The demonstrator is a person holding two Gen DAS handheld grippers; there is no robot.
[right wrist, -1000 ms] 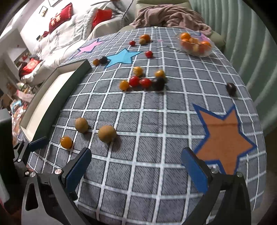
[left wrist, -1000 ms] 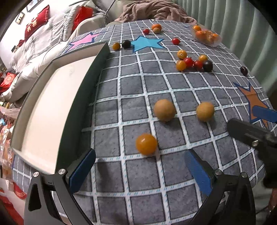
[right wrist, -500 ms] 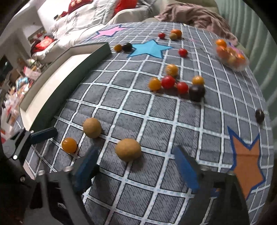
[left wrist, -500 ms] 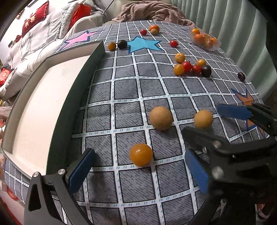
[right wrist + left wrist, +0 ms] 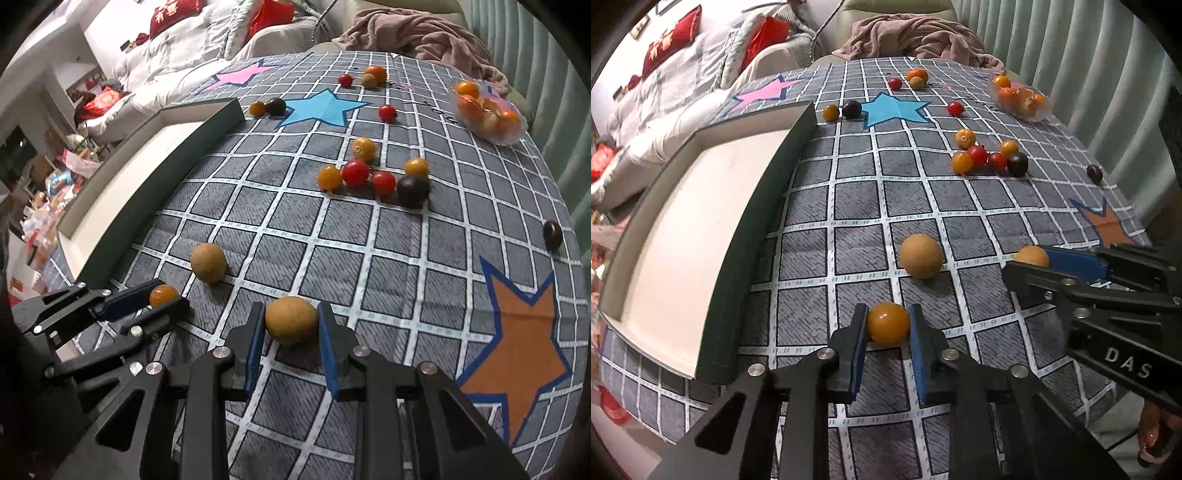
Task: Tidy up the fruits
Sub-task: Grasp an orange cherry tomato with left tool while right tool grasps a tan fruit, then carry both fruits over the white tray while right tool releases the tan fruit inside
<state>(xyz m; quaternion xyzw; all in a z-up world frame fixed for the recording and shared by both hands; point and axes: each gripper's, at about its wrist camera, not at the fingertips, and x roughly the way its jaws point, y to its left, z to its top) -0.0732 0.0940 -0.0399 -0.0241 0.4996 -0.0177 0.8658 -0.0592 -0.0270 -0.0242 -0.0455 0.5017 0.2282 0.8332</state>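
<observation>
The left gripper (image 5: 888, 325) has just been closing, and now its blue pads are pinching a small orange tomato (image 5: 888, 322) on both sides; the tomato is sitting on the grey checked cloth (image 5: 849, 206), near the dark wall of the big white tray (image 5: 764, 206). The right gripper (image 5: 291, 325) has just been closing too, and it is pinching a round tan fruit (image 5: 291, 319) a little way to the right on the same cloth; another tan fruit (image 5: 208, 263) is lying free between the two. More little tomatoes (image 5: 369, 177) are waiting farther back, well apart from both grippers.

The tomato is looking light, smooth and shiny, so it is likely slippery and easy to squash; a soft squeeze across its fat middle seems best. The tan fruit is looking dull and rough, so it is probably gripping better, but it is round and could roll away; holding it across the middle is looking right too.
</observation>
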